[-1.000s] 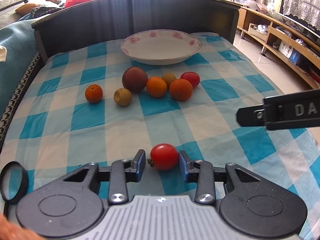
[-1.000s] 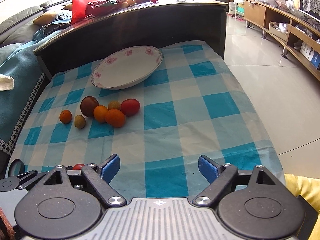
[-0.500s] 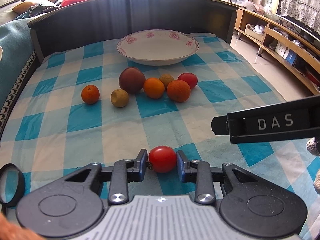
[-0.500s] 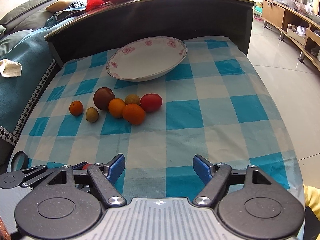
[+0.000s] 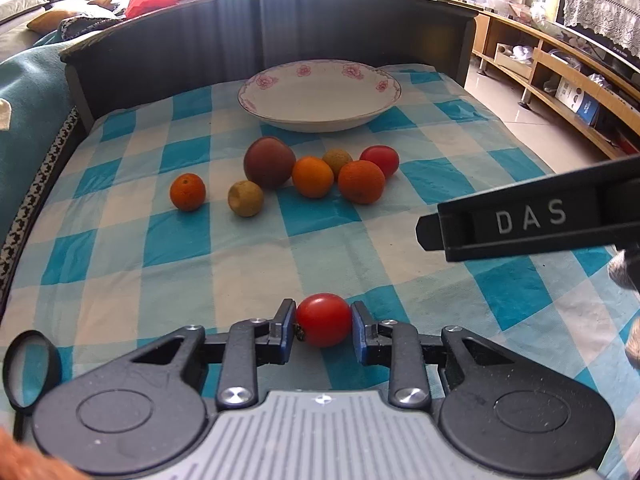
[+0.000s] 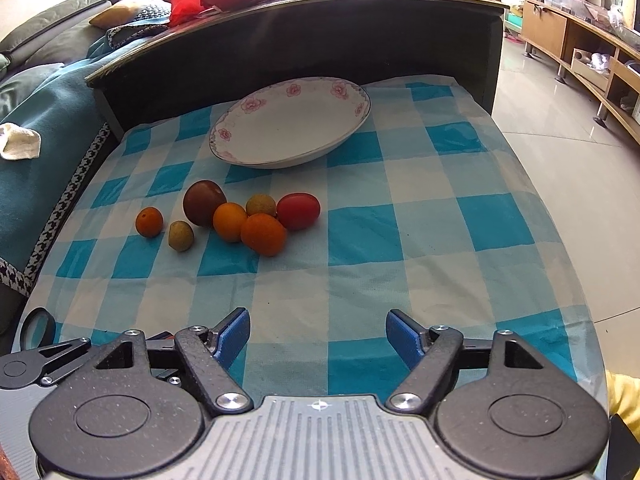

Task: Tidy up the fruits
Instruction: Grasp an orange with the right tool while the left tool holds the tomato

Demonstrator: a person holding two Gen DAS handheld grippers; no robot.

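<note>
While the small red tomato [image 5: 323, 320] sits between the blue pads of the left gripper [image 5: 323, 326], low over the checked cloth [image 5: 248, 280] at the near edge of the desk, the risks are: squashed or split skin if squeezed hard; rolling free, being round and smooth; pads appear to touch both sides, narrowly parted, grip likely just made; right gripper [image 6: 318, 334] wide apart, holding nothing; remaining fruits [image 5: 312, 176] clustered further off; flowered plate [image 5: 260, 102] beyond them, bare.
</note>
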